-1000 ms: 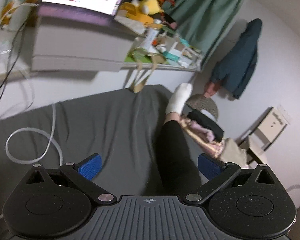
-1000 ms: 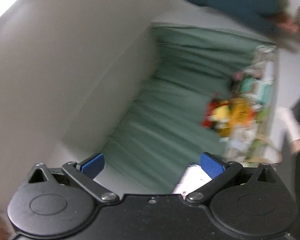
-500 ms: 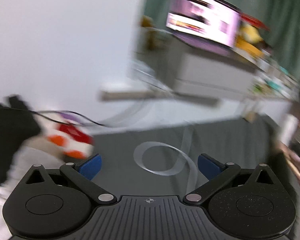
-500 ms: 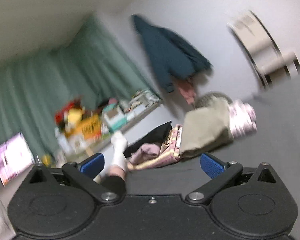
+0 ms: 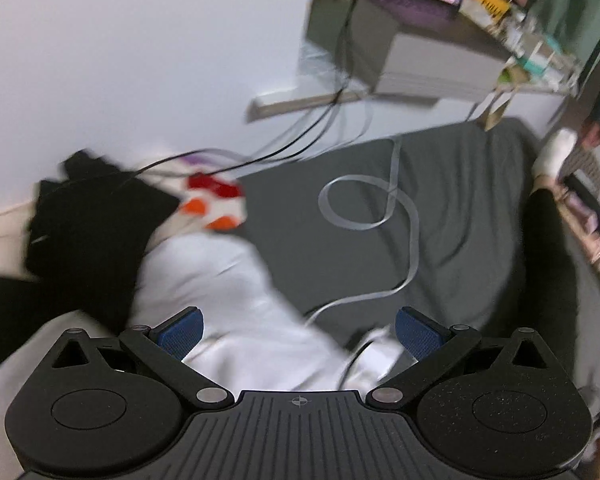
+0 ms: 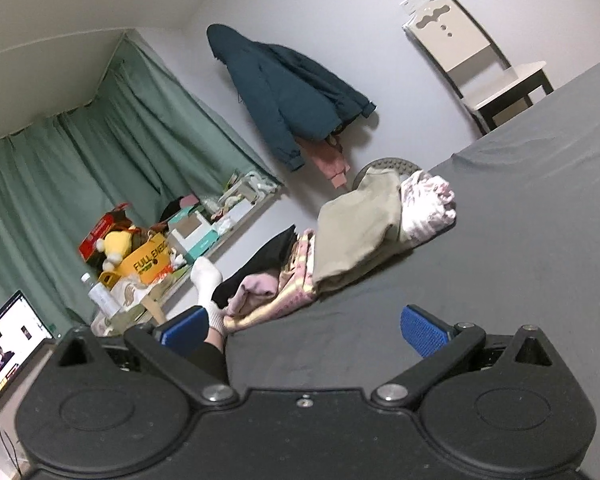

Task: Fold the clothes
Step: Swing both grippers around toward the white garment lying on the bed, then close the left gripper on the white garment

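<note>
A white garment (image 5: 220, 284) lies crumpled on the grey bed (image 5: 452, 208), spreading under my left gripper (image 5: 299, 330), which is open with nothing between its blue pads. Beside it lie a black garment (image 5: 88, 224) and a white cloth with red and orange patches (image 5: 212, 200). In the right wrist view, a stack of folded clothes sits on the grey bed (image 6: 520, 240): a khaki piece (image 6: 360, 232), a pink-and-white one (image 6: 428, 200) and pink and black ones (image 6: 260, 280). My right gripper (image 6: 302, 330) hangs open above the sheet, short of that stack.
A person's leg in black with a white sock (image 6: 206, 280) lies on the bed by the stack. A flat white cable (image 5: 380, 208) loops over the sheet. A laptop (image 6: 8, 336), cluttered ledge (image 6: 172, 248), green curtain (image 6: 60, 168), hung blue jacket (image 6: 288, 96) and chair (image 6: 480, 68) line the walls.
Both grippers swung quickly. The left view turned from the person's leg to the pile of unfolded clothes at the left. The right view came down from the curtain and wall to the folded stack.
</note>
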A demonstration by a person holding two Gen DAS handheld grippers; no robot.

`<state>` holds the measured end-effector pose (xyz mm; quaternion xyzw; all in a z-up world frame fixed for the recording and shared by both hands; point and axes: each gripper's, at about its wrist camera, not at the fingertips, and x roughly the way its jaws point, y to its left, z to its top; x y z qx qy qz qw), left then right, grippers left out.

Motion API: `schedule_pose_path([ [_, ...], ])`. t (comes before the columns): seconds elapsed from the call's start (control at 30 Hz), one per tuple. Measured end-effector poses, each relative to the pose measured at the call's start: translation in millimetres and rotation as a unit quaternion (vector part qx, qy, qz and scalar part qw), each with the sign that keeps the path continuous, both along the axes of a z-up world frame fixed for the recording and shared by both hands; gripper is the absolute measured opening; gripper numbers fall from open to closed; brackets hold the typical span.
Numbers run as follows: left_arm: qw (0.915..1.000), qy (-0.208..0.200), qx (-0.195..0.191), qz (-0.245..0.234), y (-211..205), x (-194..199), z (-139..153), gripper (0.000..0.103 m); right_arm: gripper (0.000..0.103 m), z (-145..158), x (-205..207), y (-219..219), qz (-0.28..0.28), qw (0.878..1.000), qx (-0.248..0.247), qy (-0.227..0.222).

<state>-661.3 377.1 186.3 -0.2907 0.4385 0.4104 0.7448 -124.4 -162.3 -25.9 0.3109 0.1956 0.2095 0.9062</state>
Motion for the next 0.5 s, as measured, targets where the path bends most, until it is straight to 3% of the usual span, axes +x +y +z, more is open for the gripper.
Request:
schedule_pose_path([
  [0.23,0.9942,0.089,-0.033,0.05,12,-23,-49,0.102,0.103,-1,-2,-2,0.007,1.0,0.003,0.007],
  [0.37,0.9956,0.065,-0.04,0.053,17,-37,-58,0.102,0.103,-1,-2,-7,0.002,1.0,0.013,0.012],
  [0.43,0.9966,0.045,-0.042,0.055,19,-45,-56,0.092,0.103,-3,-1,-7,-0.001,1.0,0.015,0.018],
  [0.5,0.9972,0.037,-0.042,0.048,20,-51,-53,0.073,0.103,-4,0,-6,-0.002,1.0,0.011,0.024],
])
